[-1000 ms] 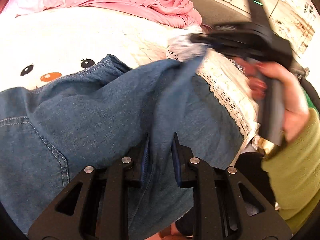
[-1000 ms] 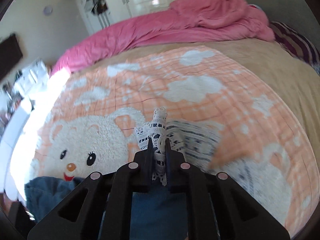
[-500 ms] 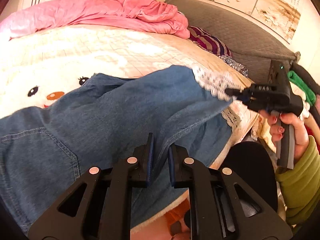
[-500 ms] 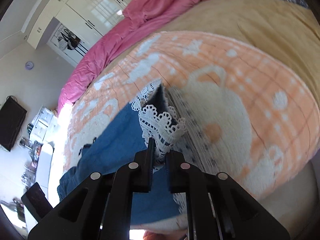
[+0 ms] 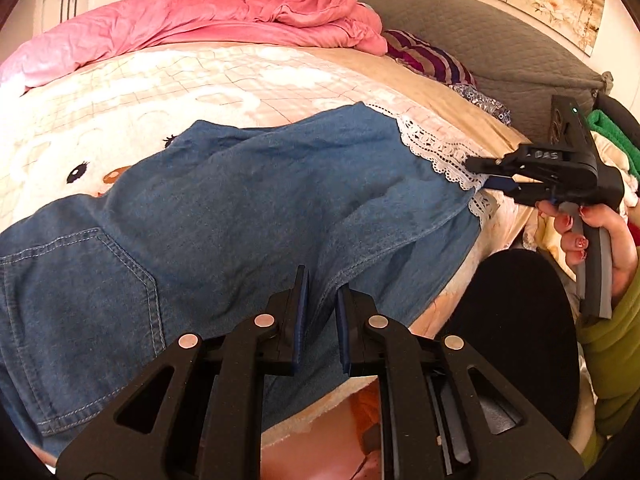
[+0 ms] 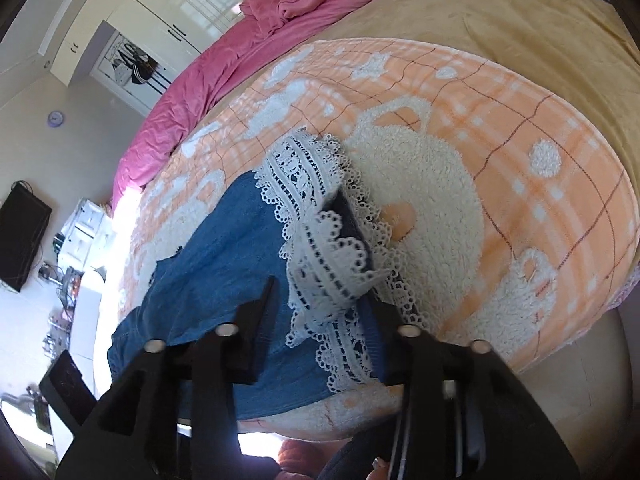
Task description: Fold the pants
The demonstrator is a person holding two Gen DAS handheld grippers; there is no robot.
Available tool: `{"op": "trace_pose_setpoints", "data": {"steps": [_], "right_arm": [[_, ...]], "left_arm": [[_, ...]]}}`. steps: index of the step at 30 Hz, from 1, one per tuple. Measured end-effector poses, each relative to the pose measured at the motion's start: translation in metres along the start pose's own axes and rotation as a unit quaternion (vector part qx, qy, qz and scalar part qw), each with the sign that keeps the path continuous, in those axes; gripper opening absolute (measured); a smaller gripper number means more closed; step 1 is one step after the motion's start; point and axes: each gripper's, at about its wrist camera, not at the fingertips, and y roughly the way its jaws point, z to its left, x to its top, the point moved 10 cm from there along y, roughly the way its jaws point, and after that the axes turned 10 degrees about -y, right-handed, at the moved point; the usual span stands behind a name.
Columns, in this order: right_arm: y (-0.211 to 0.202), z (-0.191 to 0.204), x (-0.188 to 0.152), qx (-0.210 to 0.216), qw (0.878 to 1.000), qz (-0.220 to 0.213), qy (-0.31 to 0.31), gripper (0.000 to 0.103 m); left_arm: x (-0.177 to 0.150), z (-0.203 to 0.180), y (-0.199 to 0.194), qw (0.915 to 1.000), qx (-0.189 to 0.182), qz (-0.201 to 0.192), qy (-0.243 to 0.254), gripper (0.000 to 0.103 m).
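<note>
Blue denim pants (image 5: pixel 224 216) with a white lace hem (image 5: pixel 436 152) lie spread across the orange and white bear blanket (image 5: pixel 200 80). My left gripper (image 5: pixel 320 316) has its jaws close together around the near edge of the denim. My right gripper (image 6: pixel 324 300) is open with the lace hem (image 6: pixel 320 240) lying loose between its spread fingers. It also shows in the left wrist view (image 5: pixel 492 176) at the hem's right end, held by a hand.
A pink duvet (image 5: pixel 208 20) is bunched at the far side of the bed. A grey headboard (image 5: pixel 480 40) and striped pillow (image 5: pixel 428 56) are at the right. A black round seat (image 5: pixel 516 328) stands by the bed's near right edge.
The pants were pulled out flat over the blanket toward the right. My right gripper opened and let go of the lace hem. My left gripper stays on the denim edge.
</note>
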Motion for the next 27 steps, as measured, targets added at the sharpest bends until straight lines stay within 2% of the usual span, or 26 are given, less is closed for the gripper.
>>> {"op": "trace_pose_setpoints", "data": {"steps": [6, 12, 17, 27], "right_arm": [[-0.006, -0.002, -0.008, -0.004, 1.000, 0.005, -0.024, 0.011], [-0.008, -0.012, -0.019, 0.003, 1.000, 0.018, -0.015, 0.011], [-0.007, -0.009, -0.020, -0.008, 0.999, 0.028, -0.034, 0.011], [-0.013, -0.009, -0.018, -0.013, 0.999, 0.024, -0.029, 0.018]], "left_arm": [[-0.005, -0.001, -0.009, 1.0000, 0.008, -0.003, 0.005, 0.004], [-0.009, 0.002, -0.013, 0.9999, 0.006, 0.008, 0.004, 0.004], [-0.012, 0.004, -0.012, 0.9998, 0.006, 0.016, 0.005, 0.004], [-0.014, -0.005, -0.004, 0.9997, -0.002, 0.014, 0.019, 0.005]]}}
